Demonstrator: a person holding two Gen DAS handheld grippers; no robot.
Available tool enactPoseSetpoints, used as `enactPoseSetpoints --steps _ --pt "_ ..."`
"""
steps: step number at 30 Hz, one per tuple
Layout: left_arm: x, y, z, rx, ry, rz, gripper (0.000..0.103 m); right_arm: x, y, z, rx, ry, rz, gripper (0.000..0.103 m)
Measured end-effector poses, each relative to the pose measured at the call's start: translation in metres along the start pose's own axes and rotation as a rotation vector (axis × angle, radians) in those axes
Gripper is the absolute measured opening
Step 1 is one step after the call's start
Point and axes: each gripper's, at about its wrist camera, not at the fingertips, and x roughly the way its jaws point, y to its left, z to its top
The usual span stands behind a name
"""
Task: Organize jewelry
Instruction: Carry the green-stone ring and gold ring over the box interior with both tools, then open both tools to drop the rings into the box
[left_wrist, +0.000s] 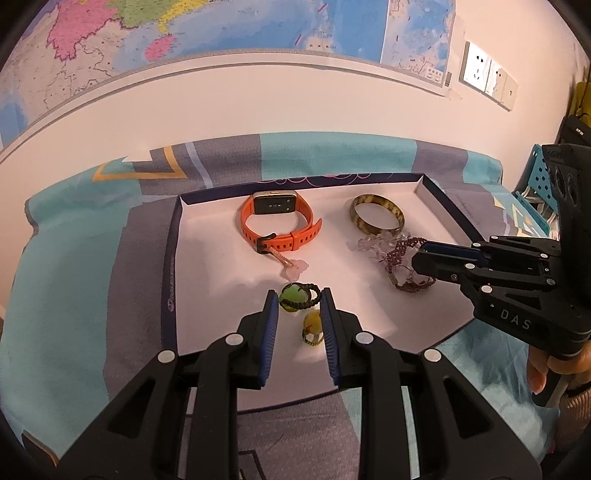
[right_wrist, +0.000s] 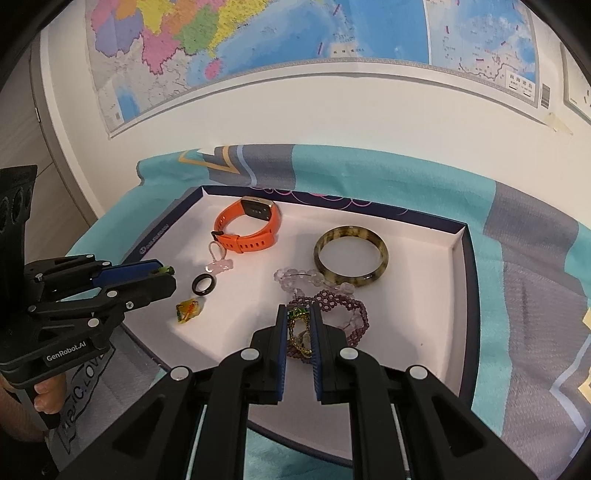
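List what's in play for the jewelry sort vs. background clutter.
In play:
orange smartwatch
tortoiseshell bangle
clear bead bracelet
purple beaded bracelet
black ring
pink charm
green stone pendant
amber pendant
white-lined tray

Background:
wall map
patterned cloth
wall sockets

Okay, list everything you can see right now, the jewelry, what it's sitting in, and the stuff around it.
White-lined tray with navy rim: 1, on the cloth
Orange smartwatch: 1, tray back left
Mottled brown bangle: 1, tray back right
Clear bead bracelet: 1, touching the bangle
Purple bead bracelet: 1, tray right
Pink charm on cord: 1, by the watch
Green stone pendant with dark loop: 1, tray front
Yellow stone pendant: 1, tray front
Teal-grey cloth: 1, under tray
Wall map: 1, behind
White sockets: wall, right
Left gripper: black-blue, straddling green pendant
Right gripper: black-blue, closed on purple bracelet
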Motion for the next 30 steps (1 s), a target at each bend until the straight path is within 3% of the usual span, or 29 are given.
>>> enactPoseSetpoints --steps 15,21,25,26,28,30 --pt "0.015 -0.005 -0.002 0.002 0.039 -0.011 0.025 0.010 0.000 -0.002 -0.005 0.030 -0.021 0.015" --pt "-0.001 -0.005 -0.005 0.014 -0.002 0.006 0.042 -0.004 -0.001 -0.005 0.013 -0.003 -0.024 0.029" --pt "-0.022 -0.007 -0.010 0.023 -0.051 0.014 0.060 -0.017 0.002 -0.009 0.020 -0.030 -0.016 0.038" --pt "-0.026 -0.008 -0.011 0.027 -0.059 0.020 0.061 -0.022 0.003 -0.011 0.020 -0.036 -0.012 0.042" --pt "-0.036 -0.009 -0.016 0.034 -0.078 0.034 0.073 -0.030 0.007 -0.014 0.019 -0.052 -0.012 0.049" --pt "-0.046 -0.010 -0.021 0.038 -0.101 0.047 0.079 -0.039 0.011 -0.019 0.015 -0.072 -0.015 0.063"
